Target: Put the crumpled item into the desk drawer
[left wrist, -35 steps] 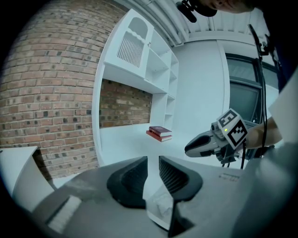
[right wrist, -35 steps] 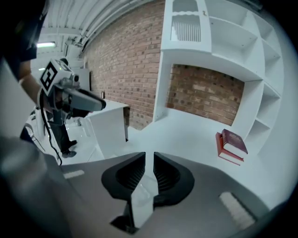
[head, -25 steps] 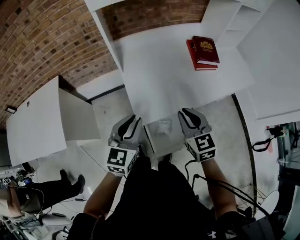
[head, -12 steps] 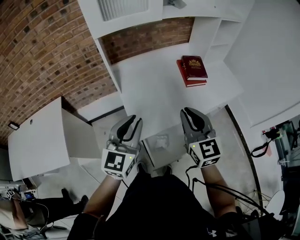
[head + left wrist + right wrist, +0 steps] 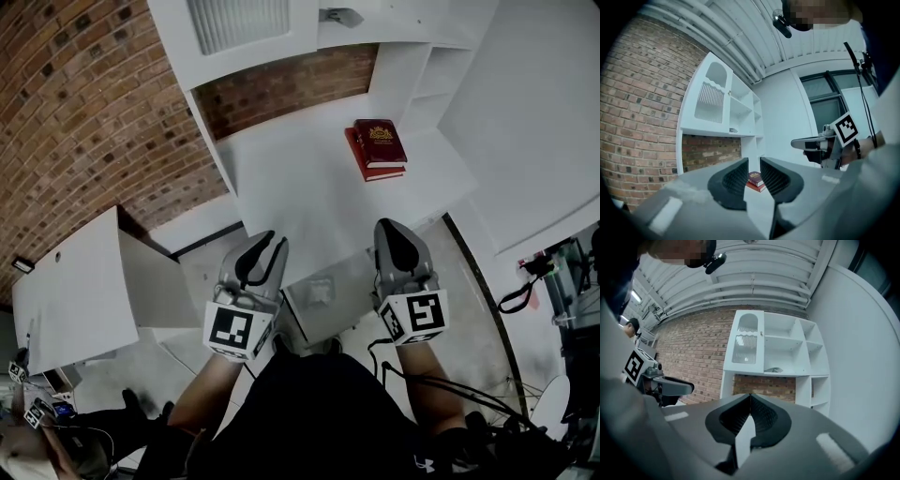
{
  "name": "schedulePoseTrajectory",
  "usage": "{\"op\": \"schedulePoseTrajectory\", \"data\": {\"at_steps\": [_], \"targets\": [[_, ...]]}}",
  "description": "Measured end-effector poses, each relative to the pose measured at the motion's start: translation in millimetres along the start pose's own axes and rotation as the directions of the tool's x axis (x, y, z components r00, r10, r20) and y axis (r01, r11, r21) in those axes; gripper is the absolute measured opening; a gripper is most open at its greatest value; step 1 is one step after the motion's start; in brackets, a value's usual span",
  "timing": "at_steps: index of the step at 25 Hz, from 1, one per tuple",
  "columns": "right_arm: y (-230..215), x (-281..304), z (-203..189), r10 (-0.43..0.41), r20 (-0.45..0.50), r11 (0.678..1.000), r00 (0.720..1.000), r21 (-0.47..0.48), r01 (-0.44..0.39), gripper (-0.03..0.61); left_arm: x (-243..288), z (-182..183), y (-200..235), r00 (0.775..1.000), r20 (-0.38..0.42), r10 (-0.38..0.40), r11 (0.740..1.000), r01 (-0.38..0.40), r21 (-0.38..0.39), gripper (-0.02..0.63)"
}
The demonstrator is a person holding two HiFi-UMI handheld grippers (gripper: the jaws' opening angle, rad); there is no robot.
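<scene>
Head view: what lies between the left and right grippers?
The open desk drawer, crumpled item inside, shows between the left gripper and the right gripper, whose jaws have just closed empty. Only the head view shows it.

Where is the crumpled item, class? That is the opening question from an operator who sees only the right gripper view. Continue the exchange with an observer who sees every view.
Observer: The head view shows the crumpled item lying inside the open drawer, under the desk's near edge.
Operator: My right gripper has just been closing its jaws, with nothing between them. What about the other one?
Observer: The left gripper has its jaws apart and is empty.
Operator: Is anything on the desk?
Observer: Red books lie stacked on the desk, towards its right.
</scene>
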State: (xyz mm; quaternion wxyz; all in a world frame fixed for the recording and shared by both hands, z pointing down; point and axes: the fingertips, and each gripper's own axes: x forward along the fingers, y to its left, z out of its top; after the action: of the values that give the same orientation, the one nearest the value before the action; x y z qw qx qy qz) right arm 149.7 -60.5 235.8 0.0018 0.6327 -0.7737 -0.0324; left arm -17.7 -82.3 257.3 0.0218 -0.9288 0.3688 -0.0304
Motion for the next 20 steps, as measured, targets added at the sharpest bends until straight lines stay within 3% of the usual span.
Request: {"op": "schedulePoseTrajectory", "data": {"at_steps": [4, 7, 11, 20], "targets": [[0, 8, -9, -0.004, -0.024, 1.000, 1.000, -0.011, 0.003, 0.002, 1, -6, 5, 0.999, -0.051, -0.004, 1.000, 0.005, 0.007, 0.084], [-1, 13, -19, -0.011, -0.050, 1.000, 0.999, -0.008, 0.011, 0.002, 5, -8, 12, 1.000, -0.017, -0.002, 1.000, 0.002, -0.007, 0.084], [1, 18, -22, -0.005, -0.043, 1.000, 0.999, -0.017, 0.005, 0.002, 6, -20, 20, 0.999, -0.052, 0.010, 0.999, -0.012, -0.040, 0.084], [3, 24, -19, 0.010, -0.027, 1.000, 1.000, -0.017, -0.011, 0.002, 13, -25, 25, 0.999, -0.034, 0.001, 0.999, -0.003, -0.049, 0.084]]}}
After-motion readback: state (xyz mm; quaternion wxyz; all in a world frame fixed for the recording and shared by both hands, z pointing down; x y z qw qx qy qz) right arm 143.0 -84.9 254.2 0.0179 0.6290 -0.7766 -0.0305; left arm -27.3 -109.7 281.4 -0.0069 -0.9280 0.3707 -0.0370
